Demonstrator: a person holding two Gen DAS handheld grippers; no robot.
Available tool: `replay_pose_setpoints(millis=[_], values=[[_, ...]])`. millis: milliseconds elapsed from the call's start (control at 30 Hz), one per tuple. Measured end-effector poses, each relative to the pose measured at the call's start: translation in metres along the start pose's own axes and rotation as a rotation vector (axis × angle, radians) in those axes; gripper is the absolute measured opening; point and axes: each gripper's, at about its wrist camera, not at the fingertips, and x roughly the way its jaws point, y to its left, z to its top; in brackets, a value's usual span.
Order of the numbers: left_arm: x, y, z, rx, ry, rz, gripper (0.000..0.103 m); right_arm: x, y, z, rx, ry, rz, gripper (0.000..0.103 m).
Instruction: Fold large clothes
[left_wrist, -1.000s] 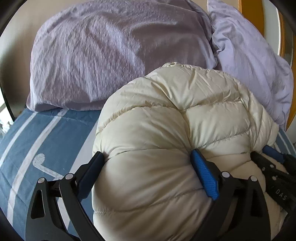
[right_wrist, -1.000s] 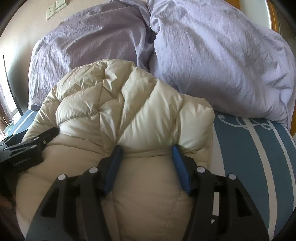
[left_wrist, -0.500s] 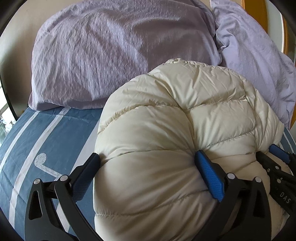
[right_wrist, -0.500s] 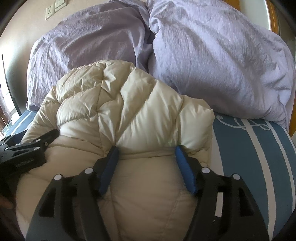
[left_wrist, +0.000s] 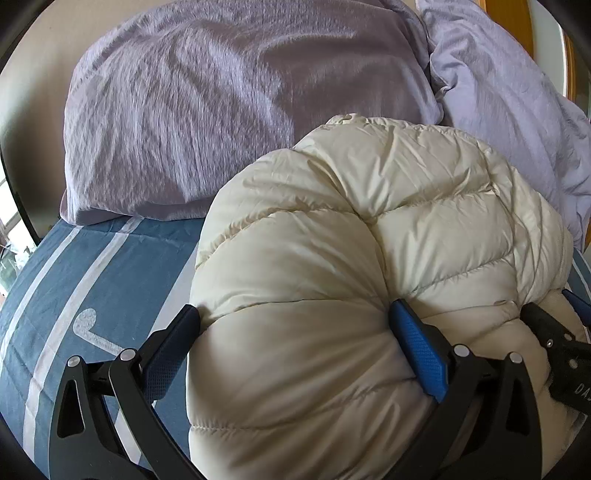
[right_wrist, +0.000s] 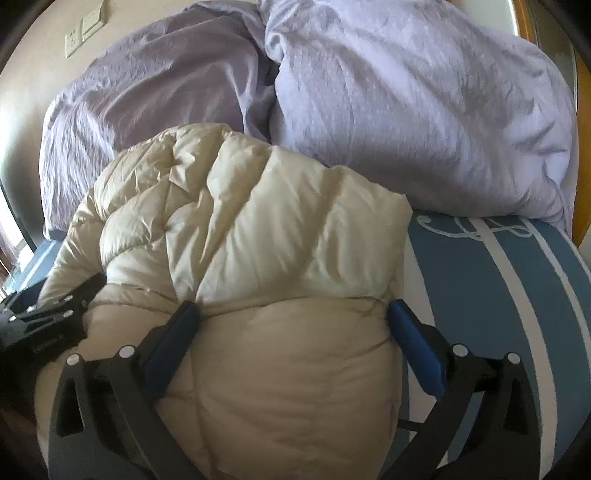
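Left gripper (left_wrist: 293, 321): black frame, blue ribbed pads, fingers spread wide around a bulging fold of the cream quilted puffer jacket (left_wrist: 369, 258). Both pads press into the padding, one on each side of the bulge. Wrist low, pointing toward the head of the bed.

Right gripper (right_wrist: 293, 317): same build, fingers equally wide, straddling the jacket's (right_wrist: 258, 240) right portion; both pads dent the fabric. The two grippers sit side by side along the jacket's near edge. Each shows at the margin of the other's view, where only black linkage and partial, illegible lettering can be seen.

The jacket lies bunched on the blue bedspread with white stripes (left_wrist: 92, 277), its far side close against two wrinkled lavender pillows (right_wrist: 424, 110).

Hidden: the jacket's near edge runs under both frames and out of view; sleeves, zip and collar cannot be made out. How many layers sit between the pads cannot be told.

Textures: jacket shell smooth, faintly glossy, stitched into puffy channels that converge at a seam. Pillow fabric crinkled, matte. Bedspread flat-woven, with a white curled motif. Beige wall with a switch plate (right_wrist: 86, 29) behind the pillows.
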Motion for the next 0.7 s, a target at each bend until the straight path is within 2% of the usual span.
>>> replay_pose_setpoints(millis=[300,467,633,700], values=[[0.003,0.000,0.002,0.005,0.013,0.006,0.102,0.010,0.000,-0.002,-0.004,0.043,-0.002,0.101],[0.008,0.005,0.003,-0.011,0.027,-0.015,0.102,0.012,0.000,-0.003,-0.001,0.051,0.000,0.101],[0.012,0.013,0.002,-0.049,0.039,-0.049,0.102,0.006,-0.013,-0.002,0.056,0.008,0.050,0.101],[0.011,0.015,0.002,-0.060,0.037,-0.057,0.102,0.000,-0.019,-0.001,0.088,0.000,0.026,0.101]])
